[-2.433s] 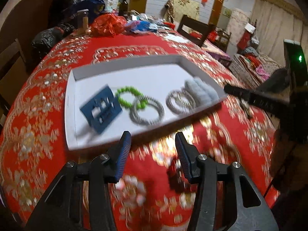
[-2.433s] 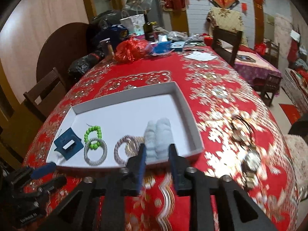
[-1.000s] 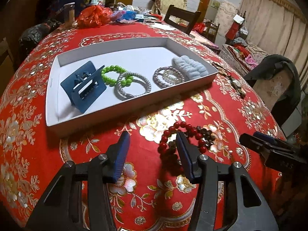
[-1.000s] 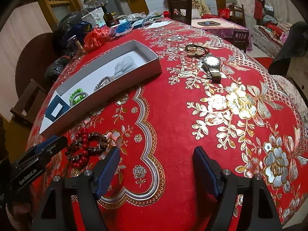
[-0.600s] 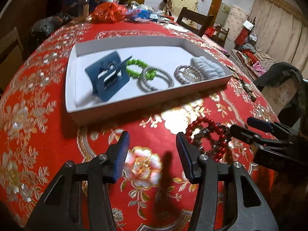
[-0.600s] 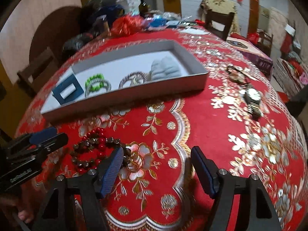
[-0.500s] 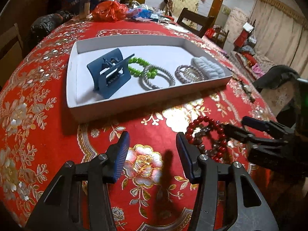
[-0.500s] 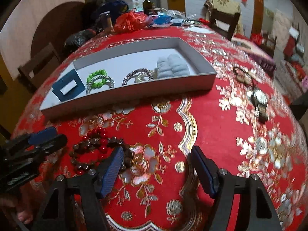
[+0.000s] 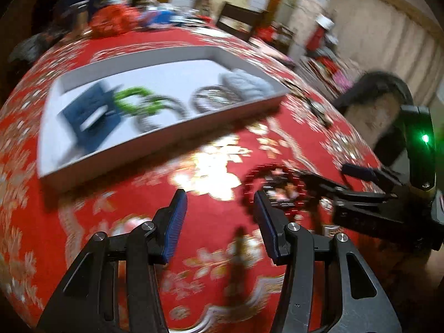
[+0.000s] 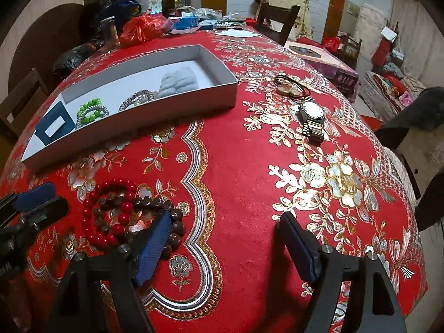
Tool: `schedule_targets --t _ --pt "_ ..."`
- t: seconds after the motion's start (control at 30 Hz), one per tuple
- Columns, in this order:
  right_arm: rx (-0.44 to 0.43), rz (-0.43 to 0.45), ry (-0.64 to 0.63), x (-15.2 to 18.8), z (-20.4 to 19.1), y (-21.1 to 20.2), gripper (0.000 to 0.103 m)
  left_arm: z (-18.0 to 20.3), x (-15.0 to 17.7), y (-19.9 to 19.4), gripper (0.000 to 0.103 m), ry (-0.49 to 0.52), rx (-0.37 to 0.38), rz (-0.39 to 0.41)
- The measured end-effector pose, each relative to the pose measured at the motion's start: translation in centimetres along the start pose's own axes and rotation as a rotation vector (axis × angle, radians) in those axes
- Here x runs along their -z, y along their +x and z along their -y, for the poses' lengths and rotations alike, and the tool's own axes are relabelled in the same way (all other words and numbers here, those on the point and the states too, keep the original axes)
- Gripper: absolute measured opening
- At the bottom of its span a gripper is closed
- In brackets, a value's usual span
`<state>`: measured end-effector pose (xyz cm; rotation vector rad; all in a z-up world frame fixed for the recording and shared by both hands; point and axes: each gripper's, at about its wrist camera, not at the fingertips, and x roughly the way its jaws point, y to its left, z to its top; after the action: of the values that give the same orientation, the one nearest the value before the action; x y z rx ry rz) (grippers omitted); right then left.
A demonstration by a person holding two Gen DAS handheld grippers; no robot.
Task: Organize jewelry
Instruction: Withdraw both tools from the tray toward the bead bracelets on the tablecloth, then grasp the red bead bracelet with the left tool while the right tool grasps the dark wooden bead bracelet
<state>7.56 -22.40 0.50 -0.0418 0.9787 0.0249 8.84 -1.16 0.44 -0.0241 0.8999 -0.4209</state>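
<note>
The red bead bracelet (image 10: pixel 109 212), tangled with a brown bead strand (image 10: pixel 155 213), lay loose on the red tablecloth (image 10: pixel 244 183), outside the white tray (image 10: pixel 130 116) at its 6 o'clock. That tray already held a green bracelet (image 10: pixel 90 112) and a blue clip (image 10: pixel 54 127), so I judged the beads due next. Your right gripper (image 10: pixel 224 247) was opening, nothing between its jaws, the beads at its 10 o'clock. Your left gripper (image 9: pixel 219 222) stood half open and empty.
</note>
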Motion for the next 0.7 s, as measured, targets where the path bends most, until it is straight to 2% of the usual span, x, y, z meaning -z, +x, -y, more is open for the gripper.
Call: schedule_targets --t 0.1,0.2,0.37,0.47,0.57,0.63,0.7 --pt "-0.004 0.001 0.009 0.0 0.2 0.1 0.078 1.2 -0.8 0.9 0.049 0.046 -0.028 -0.022" --pt "-0.004 0.001 0.008 0.1 0.0 0.0 0.078 1.1 -1.0 1.7 0.049 0.041 -0.074 -0.049" --pt "-0.004 0.000 0.012 0.3 0.0 -0.1 0.080 0.9 -0.6 1.8 0.049 0.050 -0.101 -0.049" --pt "-0.004 -0.001 0.012 0.2 0.0 -0.1 0.080 1.2 -0.2 1.8 0.045 0.087 -0.142 -0.052" --pt "-0.008 -0.002 0.011 0.2 0.1 0.0 0.080 0.4 0.4 1.1 0.030 0.075 -0.153 -0.047" --pt "-0.009 -0.002 0.010 0.2 0.2 0.0 0.080 -0.9 0.7 0.4 0.011 0.040 -0.159 -0.044" --pt "-0.013 -0.003 0.009 0.2 0.2 -0.1 0.080 -2.5 1.2 -0.4 0.008 -0.010 -0.158 -0.046"
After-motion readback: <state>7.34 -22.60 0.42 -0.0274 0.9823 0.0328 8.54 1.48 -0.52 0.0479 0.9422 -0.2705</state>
